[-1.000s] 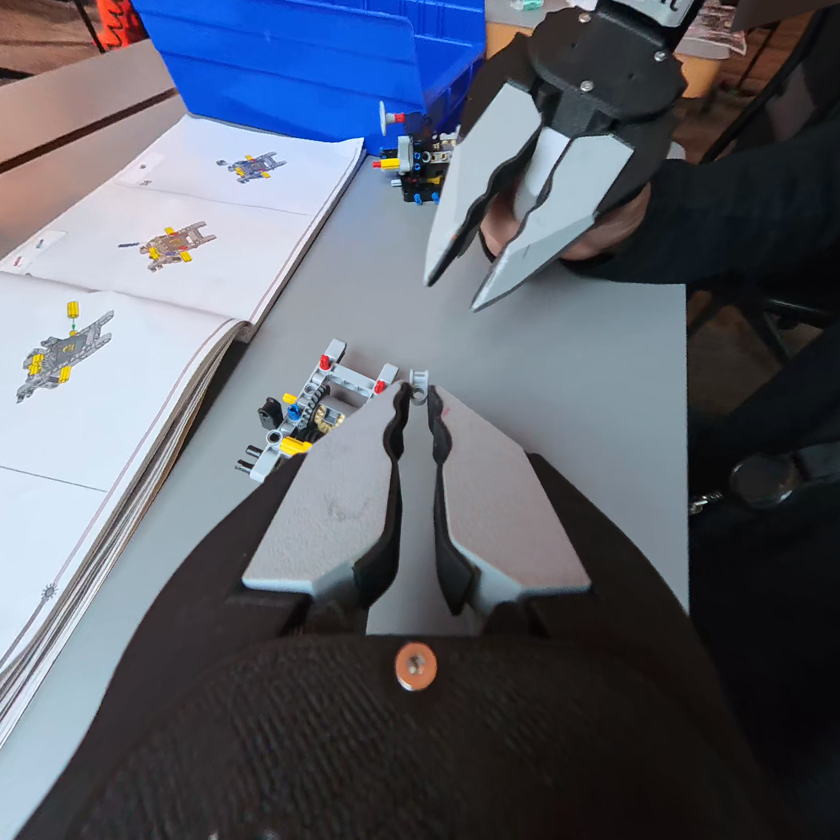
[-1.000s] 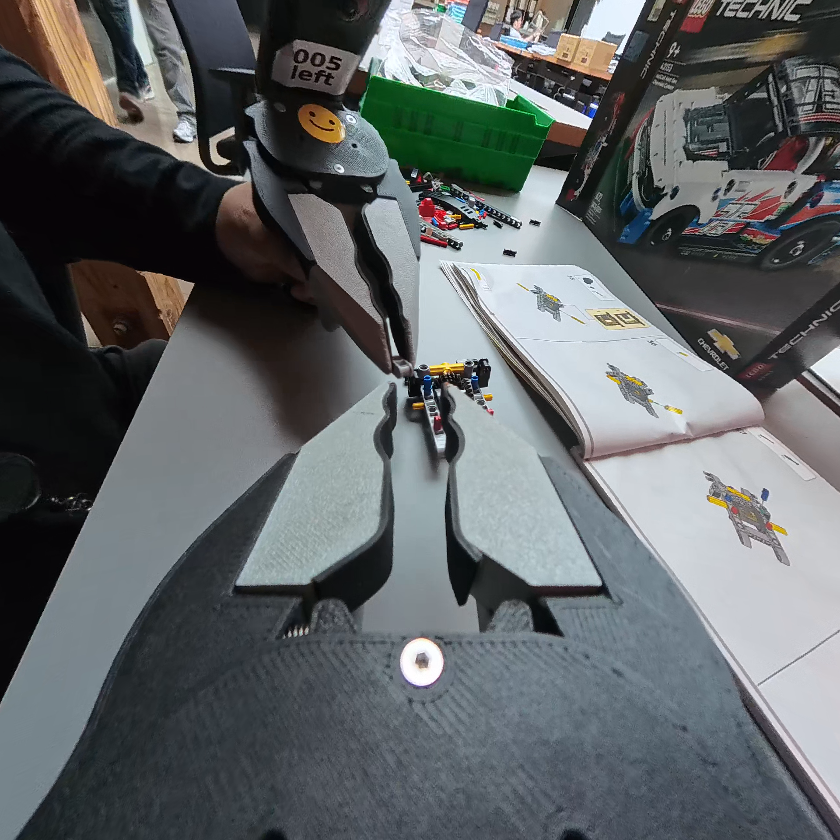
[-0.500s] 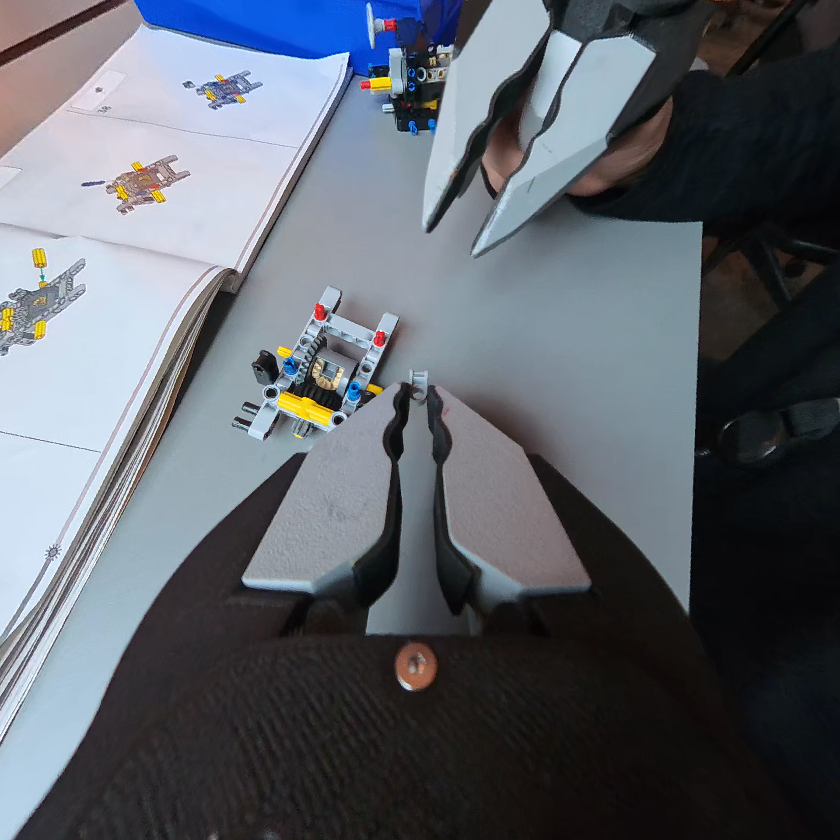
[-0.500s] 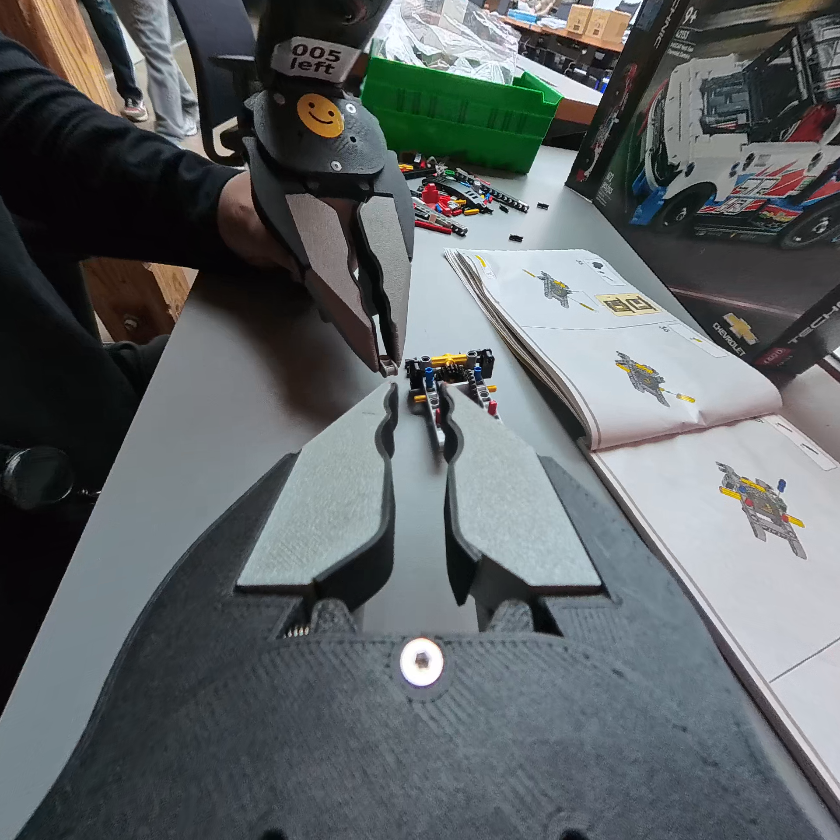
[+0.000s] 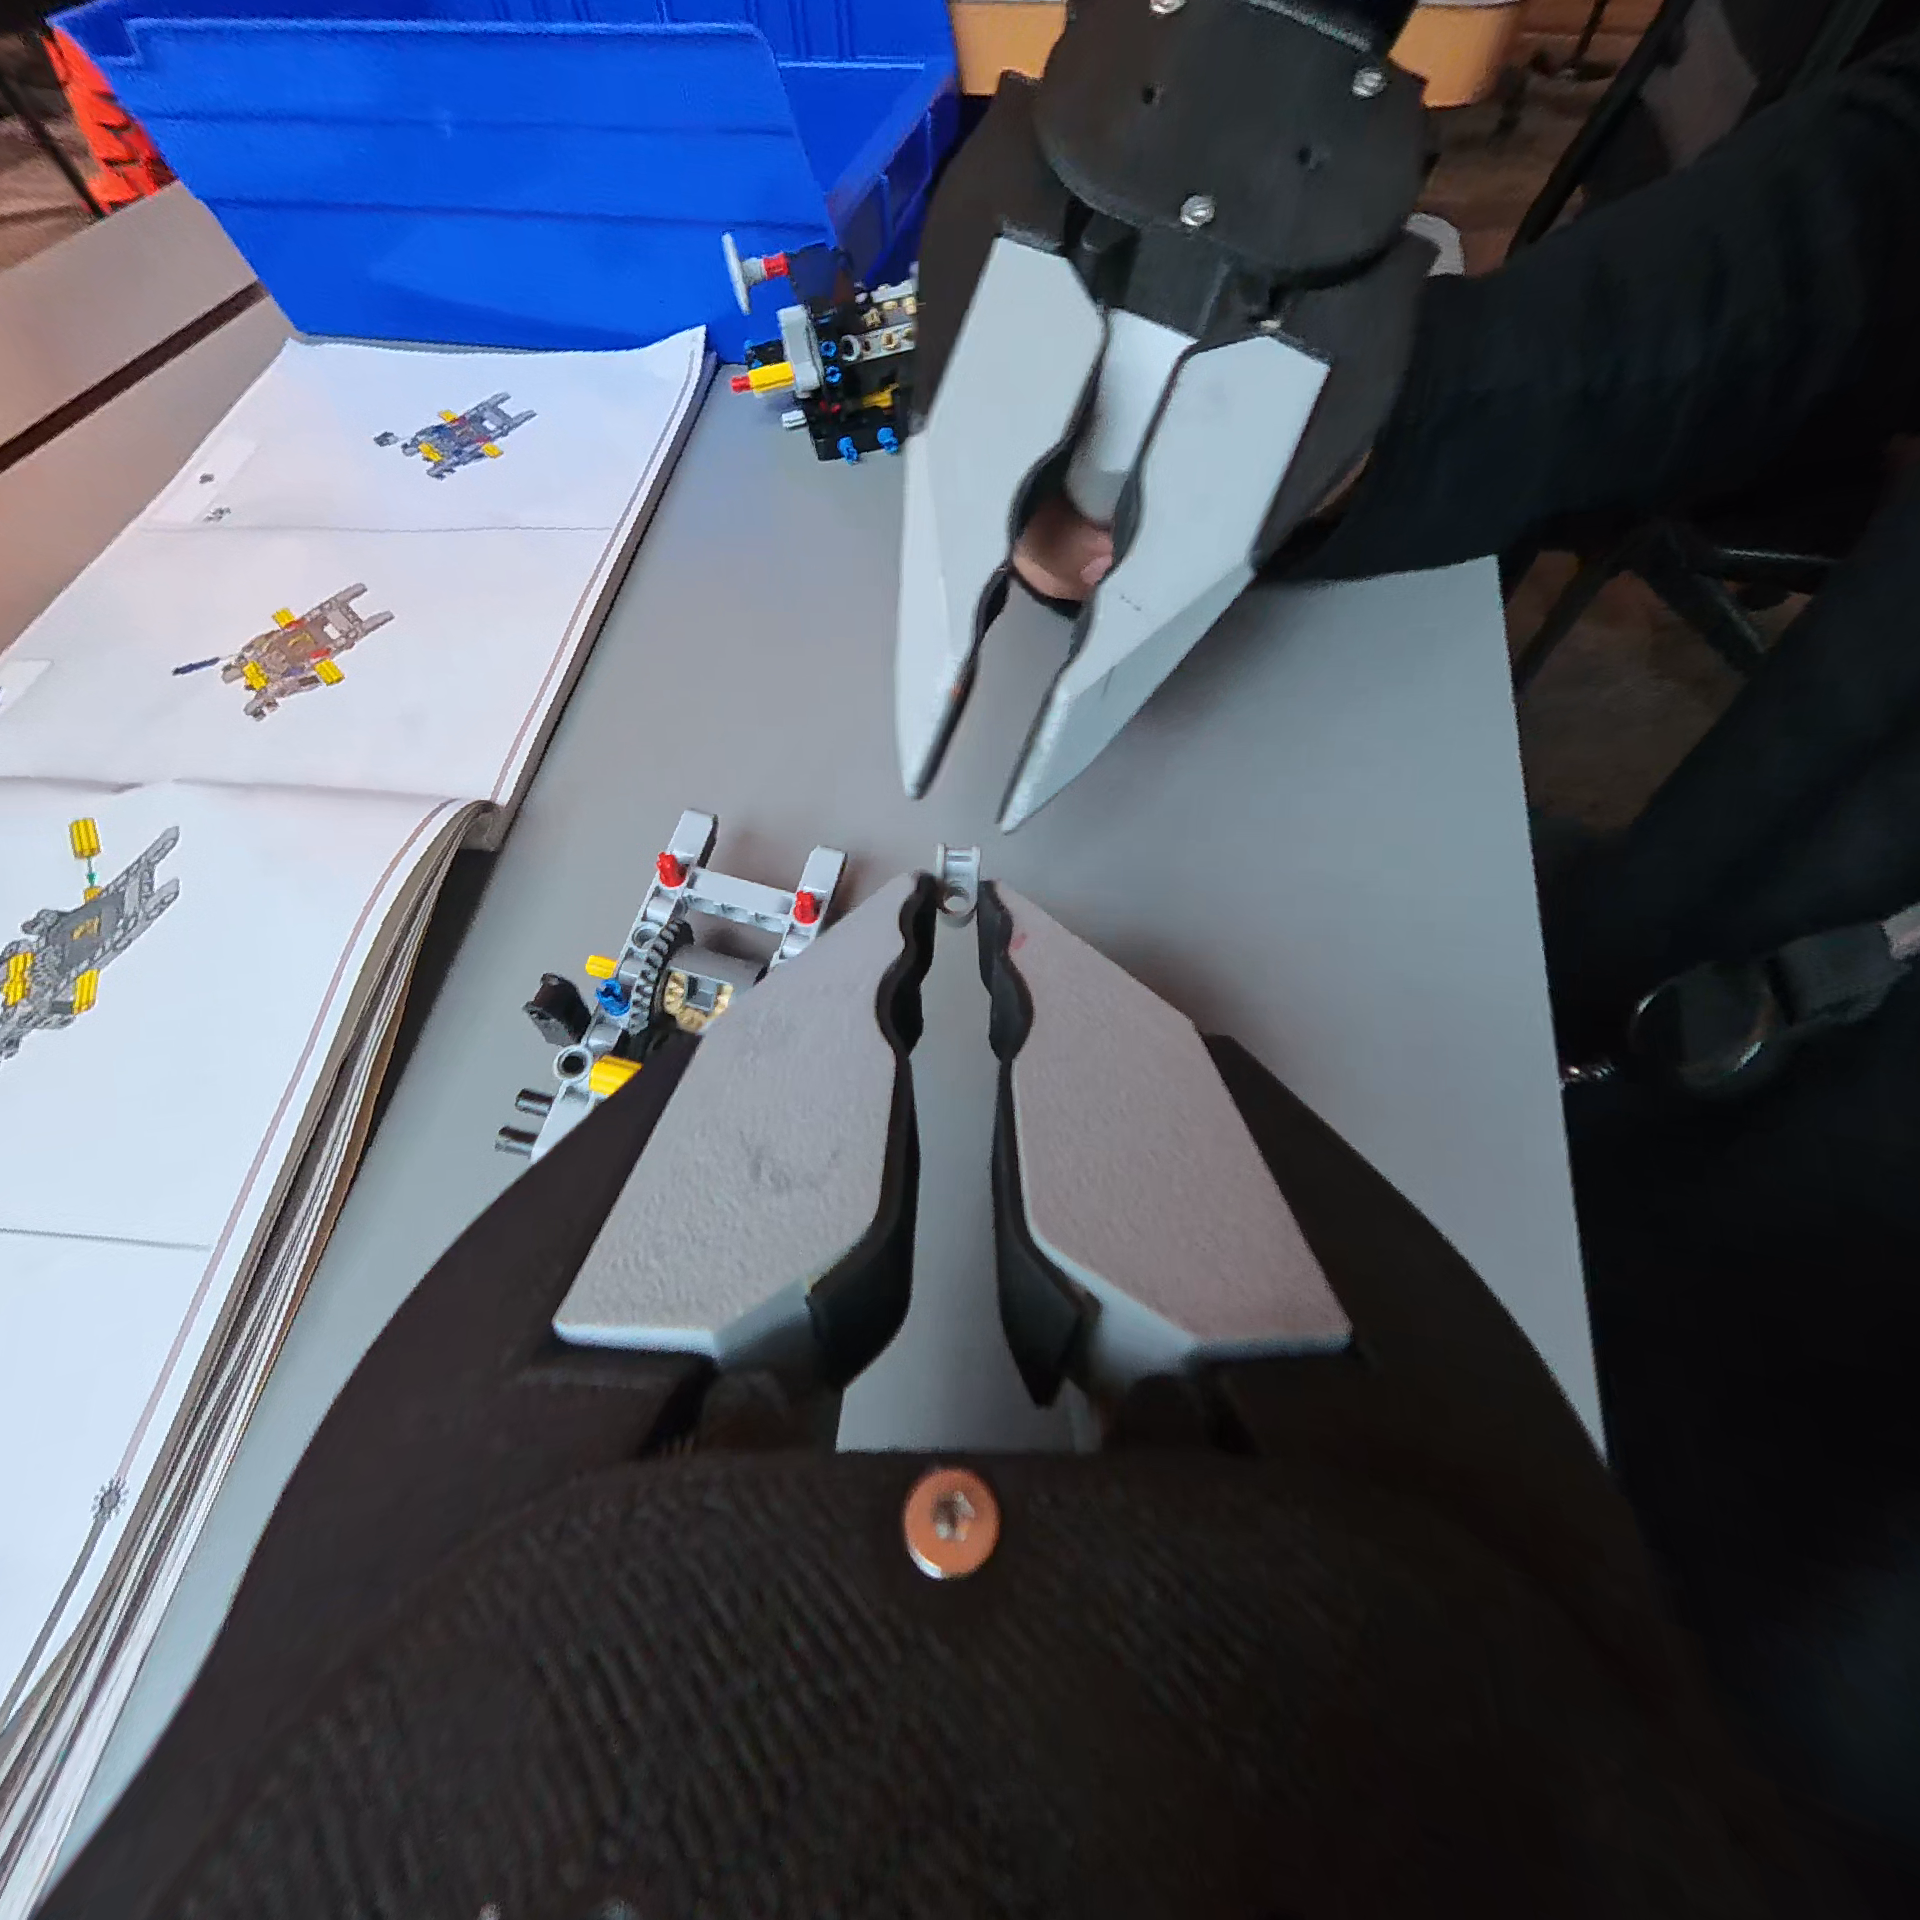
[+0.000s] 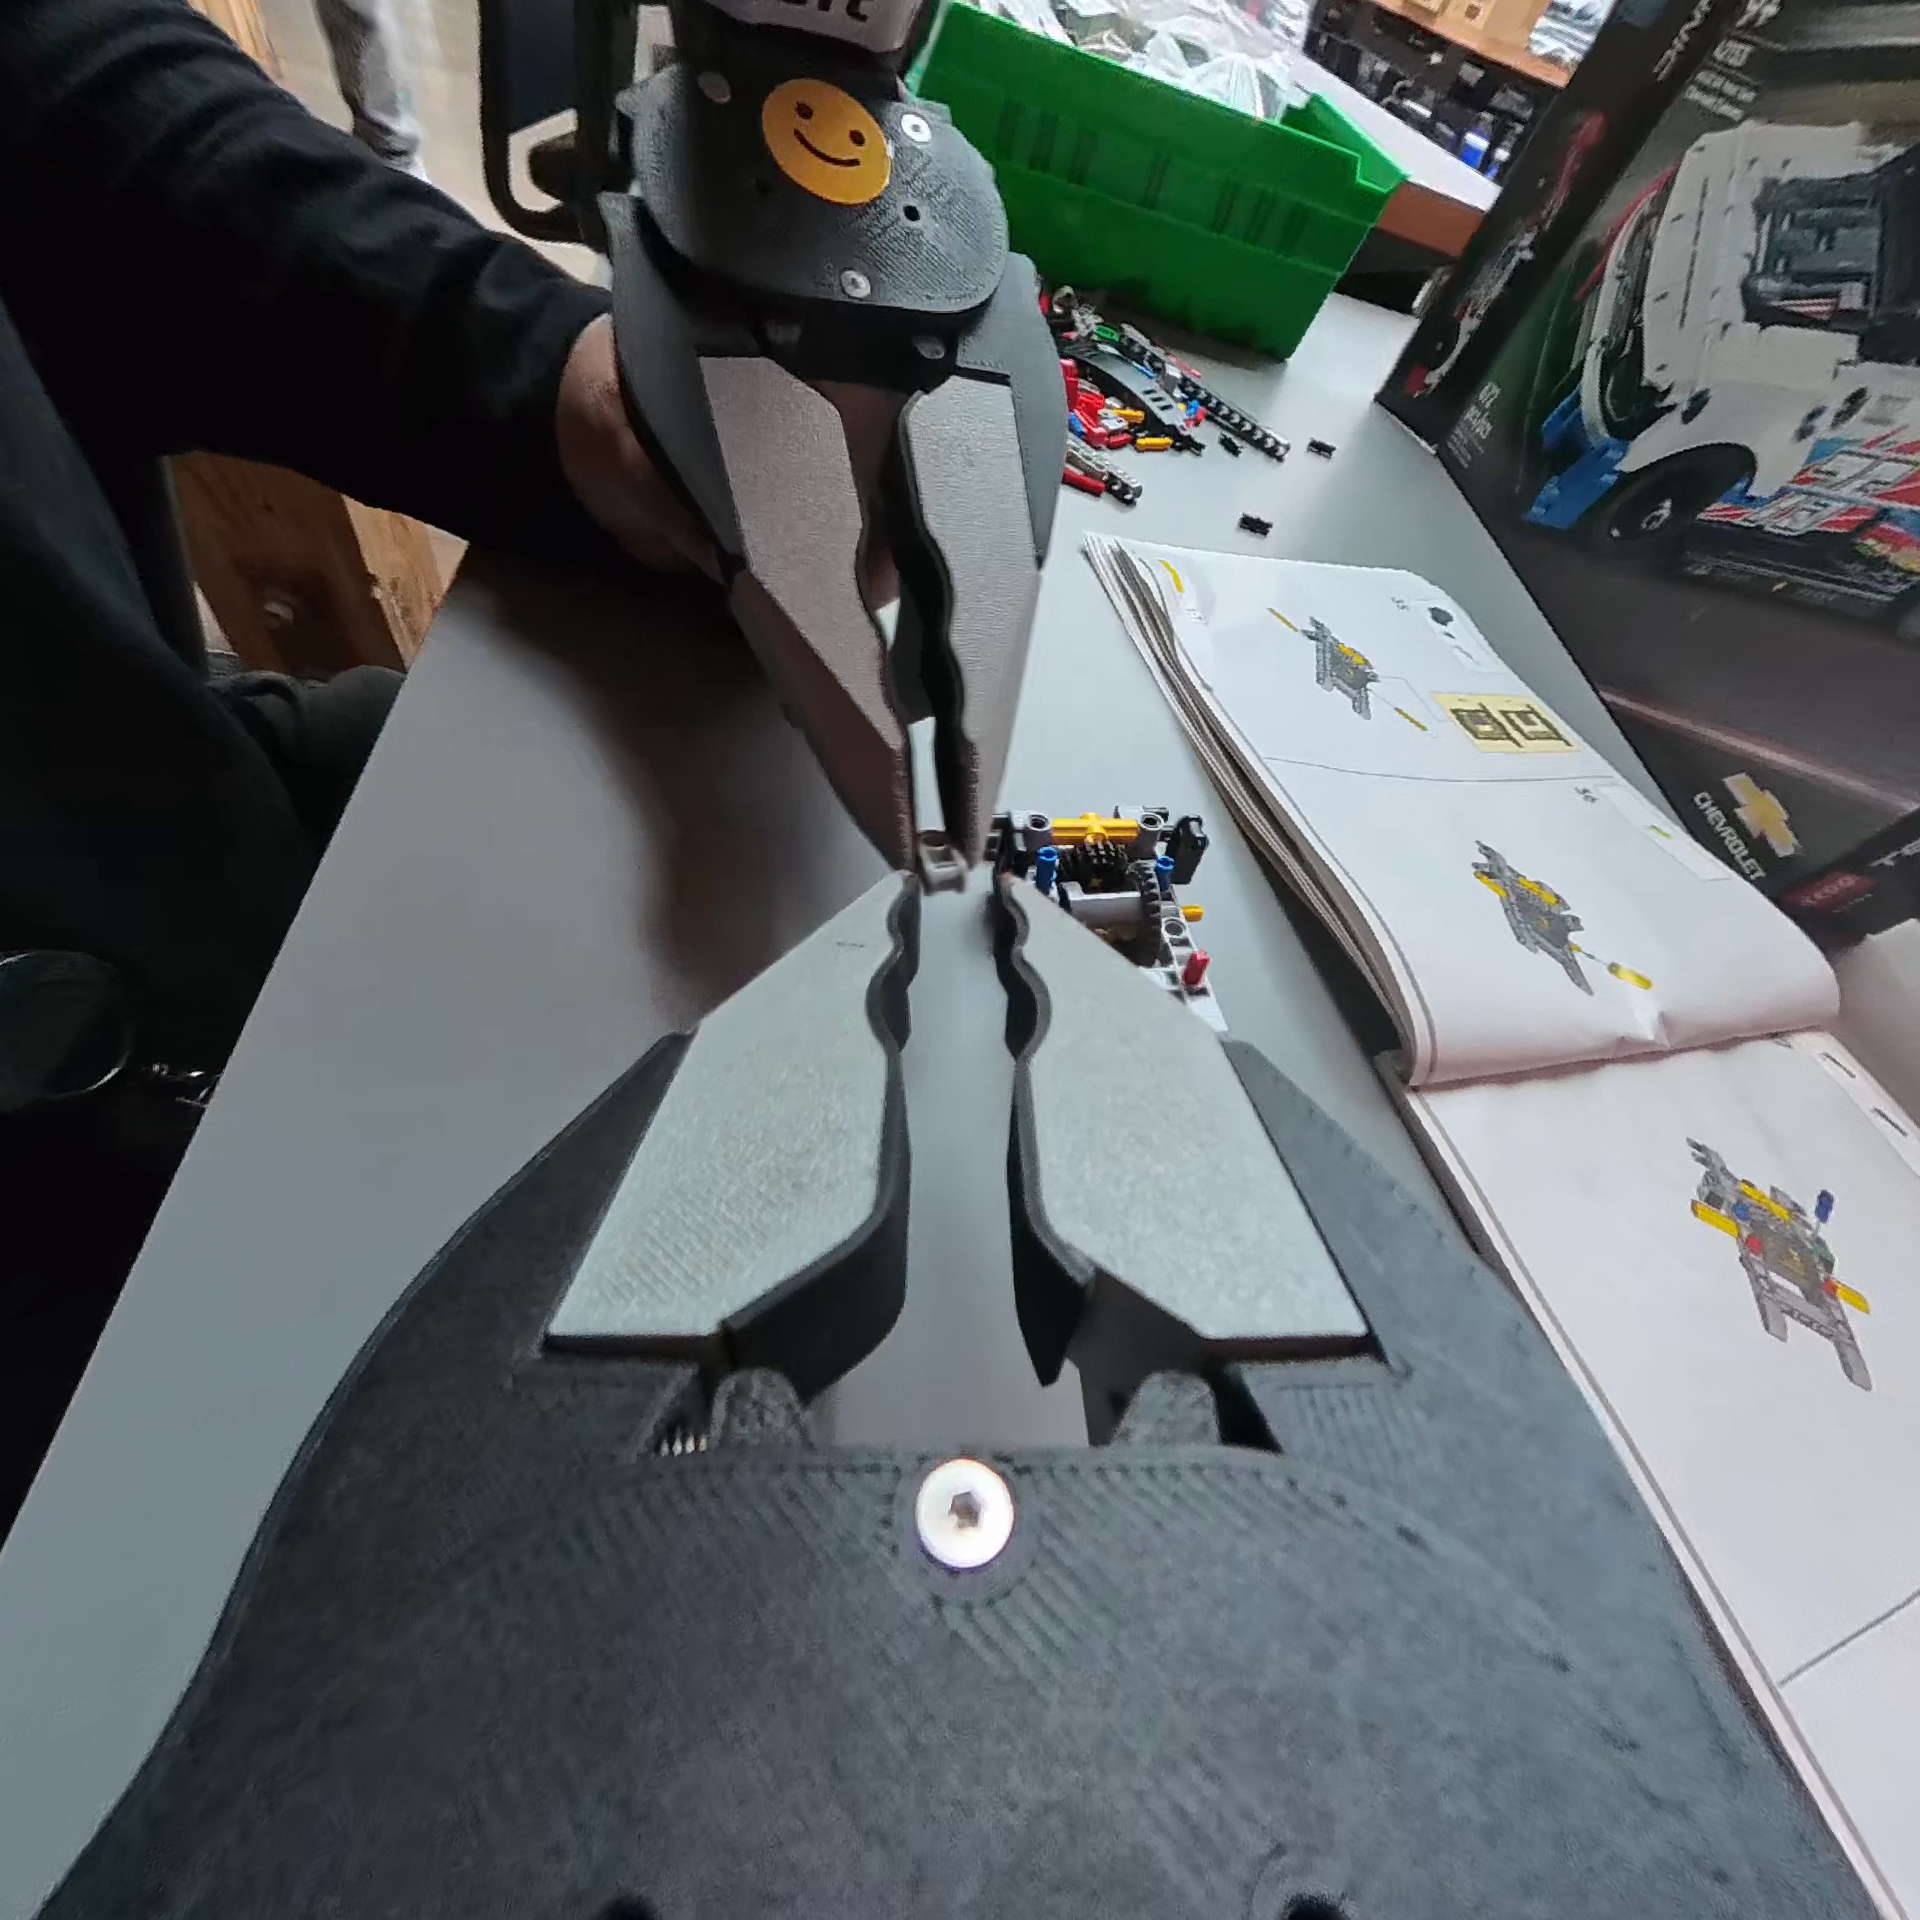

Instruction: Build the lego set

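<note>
Instruction booklet (image 5: 312,582): lies open at the bench's left edge in the left wrist view, diagrams up, just beside the build.

Blue bin (image 5: 499,177): behind the booklet, well apart from the work.

Grey frame assembly (image 5: 686,966): the task's main build. It rests flat on the bench (image 5: 1299,883) with its gear, yellow pins and red pins showing, its near end hidden under the left gripper's finger.

Second black sub-assembly (image 5: 842,384): stands near the bin, behind the right gripper.

Left gripper (image 5: 956,896): jaws narrow, pinching a small grey connector (image 5: 957,878) at the very tips, held above the bench just right of the frame.

Right gripper (image 5: 961,805): jaws a slight way apart and empty, tips pointed down, just beside the connector. In the right wrist view the same connector (image 6: 940,864) sits directly ahead of its tips.

Risks, as judged: the hold on the connector is shallow, so a sideways nudge from the right gripper could twist or flick it out onto the bench. If both grippers crowd in, they would mask the frame's pin holes. The frame lies loose and may slide when pressed.

Surroundings, right wrist view: loose parts (image 6: 1132,416), green bin (image 6: 1143,177), product box (image 6: 1714,364); all far from the grippers.
</note>
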### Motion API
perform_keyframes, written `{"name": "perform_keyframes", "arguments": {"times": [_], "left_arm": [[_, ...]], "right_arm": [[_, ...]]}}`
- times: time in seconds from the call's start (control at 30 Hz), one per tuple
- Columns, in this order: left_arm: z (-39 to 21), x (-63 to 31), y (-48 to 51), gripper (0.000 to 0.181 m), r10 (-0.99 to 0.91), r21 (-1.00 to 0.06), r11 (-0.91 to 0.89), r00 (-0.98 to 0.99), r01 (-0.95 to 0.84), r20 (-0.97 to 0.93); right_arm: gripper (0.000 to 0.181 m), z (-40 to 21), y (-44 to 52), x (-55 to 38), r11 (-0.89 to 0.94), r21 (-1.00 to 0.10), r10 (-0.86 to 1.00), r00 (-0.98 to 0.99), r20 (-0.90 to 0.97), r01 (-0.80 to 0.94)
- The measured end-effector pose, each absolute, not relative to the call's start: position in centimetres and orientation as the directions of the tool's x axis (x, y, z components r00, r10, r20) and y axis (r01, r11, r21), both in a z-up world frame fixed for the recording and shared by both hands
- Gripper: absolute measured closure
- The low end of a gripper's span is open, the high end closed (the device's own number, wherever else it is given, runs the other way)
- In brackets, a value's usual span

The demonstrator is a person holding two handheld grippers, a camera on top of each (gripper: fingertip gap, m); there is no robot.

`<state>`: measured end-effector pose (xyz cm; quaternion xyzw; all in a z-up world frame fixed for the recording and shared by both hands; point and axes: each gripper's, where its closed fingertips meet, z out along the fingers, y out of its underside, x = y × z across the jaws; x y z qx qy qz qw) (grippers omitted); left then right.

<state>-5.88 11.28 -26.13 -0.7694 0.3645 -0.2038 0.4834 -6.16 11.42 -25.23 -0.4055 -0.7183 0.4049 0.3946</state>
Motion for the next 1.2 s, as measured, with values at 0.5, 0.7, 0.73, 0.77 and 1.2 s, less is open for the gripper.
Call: {"name": "perform_keyframes", "arguments": {"times": [0.5,0.7,0.73,0.77,1.2], "left_arm": [[-26.3,-4.8,10.5,0.176,-0.803,-0.888,-0.230,0.593,-0.398,-0.058],[-26.5,-4.6,10.4,0.176,-0.810,-0.881,-0.228,0.583,-0.415,-0.065],[-26.5,-4.6,10.4,0.176,-0.810,-0.880,-0.231,0.583,-0.414,-0.062],[-26.6,-4.6,10.4,0.176,-0.810,-0.878,-0.235,0.583,-0.416,-0.059],[-28.0,-4.6,10.7,0.176,-0.801,-0.829,-0.275,0.593,-0.487,-0.083]], "right_arm": [[0.176,-25.7,10.0,-5.8,0.398,-0.883,0.861,-0.433,0.267,0.248],[0.176,-25.8,9.9,-5.7,0.404,-0.879,0.855,-0.447,0.264,0.253],[0.176,-25.9,9.9,-5.7,0.407,-0.877,0.854,-0.446,0.266,0.255],[0.176,-26.0,9.9,-5.7,0.411,-0.874,0.854,-0.445,0.270,0.258],[0.176,-27.7,10.5,-5.5,0.506,-0.799,0.828,-0.444,0.344,0.324]]}}
